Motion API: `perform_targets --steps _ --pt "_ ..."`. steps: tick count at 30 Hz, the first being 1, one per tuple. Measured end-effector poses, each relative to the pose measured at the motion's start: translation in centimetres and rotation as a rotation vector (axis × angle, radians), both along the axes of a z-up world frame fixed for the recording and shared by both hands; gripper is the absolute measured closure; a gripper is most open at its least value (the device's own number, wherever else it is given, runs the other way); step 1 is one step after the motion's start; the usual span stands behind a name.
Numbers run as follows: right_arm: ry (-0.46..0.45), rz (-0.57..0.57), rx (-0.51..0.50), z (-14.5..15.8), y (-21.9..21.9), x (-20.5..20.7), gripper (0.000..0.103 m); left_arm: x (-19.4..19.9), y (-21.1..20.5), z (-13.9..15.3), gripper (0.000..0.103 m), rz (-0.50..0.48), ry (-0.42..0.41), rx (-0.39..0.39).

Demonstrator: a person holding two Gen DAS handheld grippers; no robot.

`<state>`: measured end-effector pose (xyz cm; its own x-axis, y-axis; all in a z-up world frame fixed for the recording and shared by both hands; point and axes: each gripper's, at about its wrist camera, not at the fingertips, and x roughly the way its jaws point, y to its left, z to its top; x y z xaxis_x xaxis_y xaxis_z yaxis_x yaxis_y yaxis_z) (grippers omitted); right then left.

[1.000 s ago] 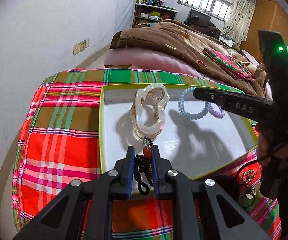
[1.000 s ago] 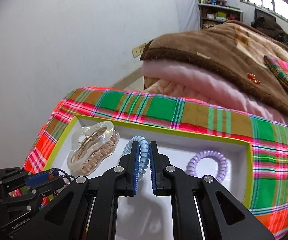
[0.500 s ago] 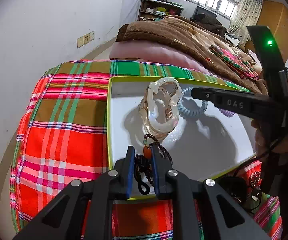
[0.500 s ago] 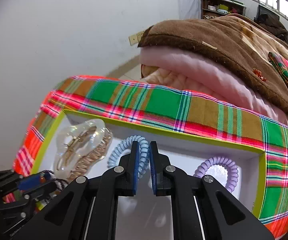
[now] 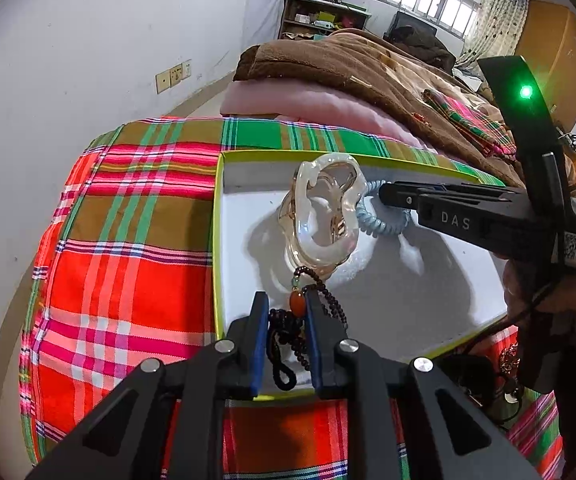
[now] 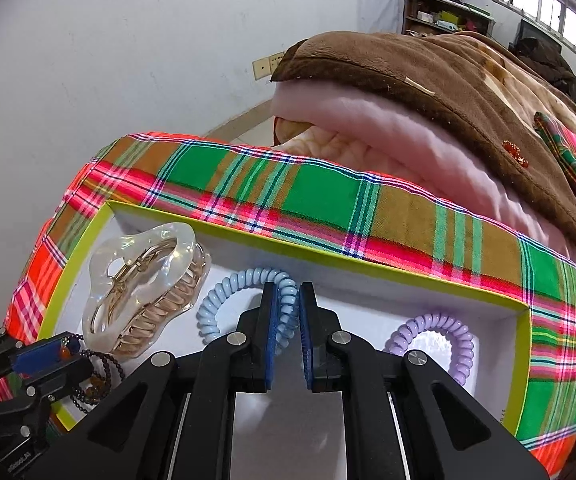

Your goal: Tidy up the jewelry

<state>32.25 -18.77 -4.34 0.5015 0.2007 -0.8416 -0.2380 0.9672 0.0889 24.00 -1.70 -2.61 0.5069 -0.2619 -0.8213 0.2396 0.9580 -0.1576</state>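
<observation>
A white box with a yellow-green rim sits on a bed covered by a bright checked cloth in red, green and brown. The box lies near the end of the bed by the white wall.

The left gripper holds a dark bead string with an orange bead. Its jaws are clamped on the beads at the near edge of the box, in the corner closest to the wall. Some of the beads hang down in a loop between the blue pads.

A big clear hair clip with gold teeth rests in the box, just past the beads. In the right wrist view the hair clip lies in the far left corner of the box, and the beads touch its near end.

The right gripper reaches into the middle of the box, close to the far edge. Its jaws are pressed on a pale blue curly hair tie. From the left wrist view the hair tie sits right beside the hair clip, and the right gripper comes in from the side.

A purple curly hair tie lies alone near the far right corner of the box.

Behind the box, a pink blanket and a brown blanket are piled on the bed
</observation>
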Motion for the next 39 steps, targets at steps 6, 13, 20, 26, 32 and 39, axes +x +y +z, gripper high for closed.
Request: perform_targets --steps 6,13,20,26,32,39 --pt "-0.015 -0.011 -0.006 0.1 -0.1 -0.1 0.087 -0.1 0.0 0.0 0.081 0.004 0.001 -0.007" --pt "-0.026 -0.010 0.009 0.3 -0.1 -0.2 0.079 -0.1 0.2 0.1 0.080 0.008 0.004 -0.006" --pt "-0.046 -0.016 0.008 1.0 -0.1 -0.4 0.079 -0.1 0.1 0.0 0.074 0.006 0.010 -0.013" --pt "-0.061 -0.031 0.029 1.7 -0.6 -1.0 0.074 -0.4 -0.2 0.2 0.067 0.000 0.012 -0.016" --pt "-0.086 -0.040 0.046 2.8 -1.0 -2.2 0.062 -0.9 -0.3 0.9 0.060 0.009 0.001 -0.016" --pt "-0.127 -0.048 0.092 4.8 -2.0 -4.7 0.062 -2.1 -0.2 2.4 0.054 0.023 -0.027 -0.019"
